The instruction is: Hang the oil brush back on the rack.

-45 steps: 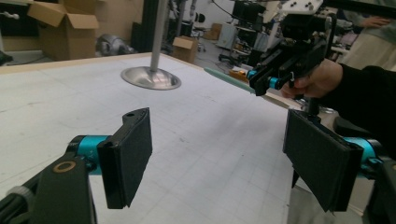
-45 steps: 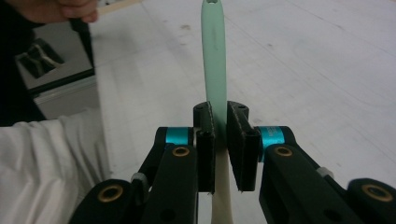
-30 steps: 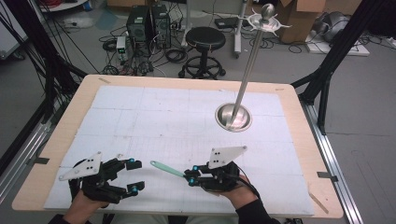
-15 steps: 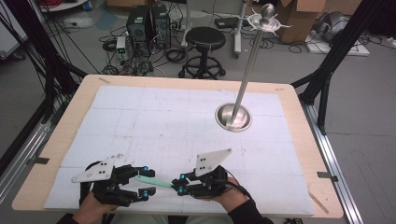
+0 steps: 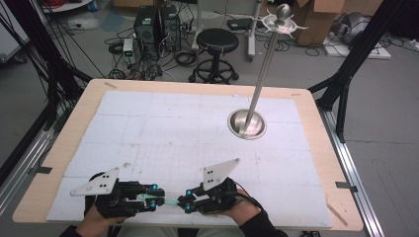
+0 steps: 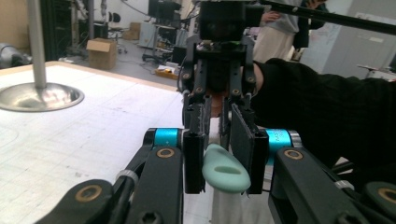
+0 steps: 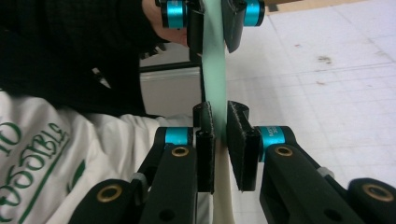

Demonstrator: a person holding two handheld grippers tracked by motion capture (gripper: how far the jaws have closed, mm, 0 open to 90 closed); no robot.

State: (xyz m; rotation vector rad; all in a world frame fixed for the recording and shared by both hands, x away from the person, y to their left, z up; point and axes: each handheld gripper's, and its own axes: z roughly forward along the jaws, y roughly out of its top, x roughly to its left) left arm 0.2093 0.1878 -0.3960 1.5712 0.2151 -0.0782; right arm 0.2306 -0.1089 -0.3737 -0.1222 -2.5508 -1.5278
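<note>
A mint-green utensil [image 5: 169, 201] with a cream-white end spans the gap between my two grippers near the table's front edge. My left gripper [image 5: 152, 198] is shut on its rounded end, which has an oval hole [image 6: 225, 170]. My right gripper [image 5: 187, 201] is shut on the other part, with the handle [image 7: 214, 70] running straight out from its pads [image 7: 240, 140]. In the right gripper view the left gripper [image 7: 212, 28] closes on the handle at the top. The left gripper view looks past its own jaws at the right gripper [image 6: 217, 112] facing it.
A metal stand with a round dished base [image 5: 246, 124] and a tall tilted pole [image 5: 264, 64] sits right of centre on the white gridded mat [image 5: 163, 128]. The wooden table rim [image 5: 316, 123] frames the mat. A black stool [image 5: 217, 42] and cables lie beyond the far edge.
The two grippers have come together. The right one carried the green utensil leftward, and the left one has closed on its free end.
</note>
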